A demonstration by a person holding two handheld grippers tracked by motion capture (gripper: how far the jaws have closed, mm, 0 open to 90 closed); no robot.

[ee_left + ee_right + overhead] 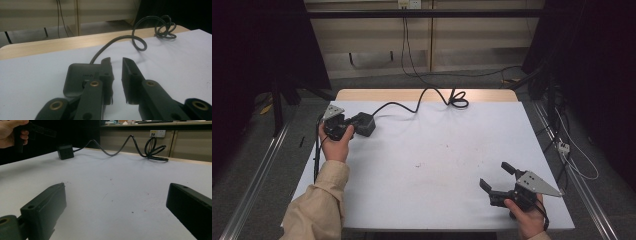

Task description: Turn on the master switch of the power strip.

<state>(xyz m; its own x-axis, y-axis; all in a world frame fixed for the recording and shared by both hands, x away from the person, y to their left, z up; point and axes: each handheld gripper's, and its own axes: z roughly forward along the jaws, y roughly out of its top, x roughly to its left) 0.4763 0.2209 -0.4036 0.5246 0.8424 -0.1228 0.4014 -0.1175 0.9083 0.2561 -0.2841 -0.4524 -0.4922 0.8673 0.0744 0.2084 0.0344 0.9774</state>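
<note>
**Left gripper closing in beside the power adapter**

Nearest the high camera, our two forearms are coming in from the near edge of the white table (432,200). We are holding the right gripper (498,177) low at the near right, its jaws standing wide with nothing between them and only bare tabletop ahead. It is sitting idle, well apart from the work.

We are holding the left gripper (117,72) at the far left, against the black power adapter (78,80). Its jaws are standing narrow, with a slim gap and nothing between them; the adapter is lying just beside the left jaw, touching or nearly touching its outer face, not gripped. The adapter's black cable (422,97) is running right along the far edge and ending in loose coils (458,101).

We are judging the work as barely begun: the gripper is reaching the adapter, but no hold is showing yet. Seizing the adapter and handling its cable are both remaining.
</note>
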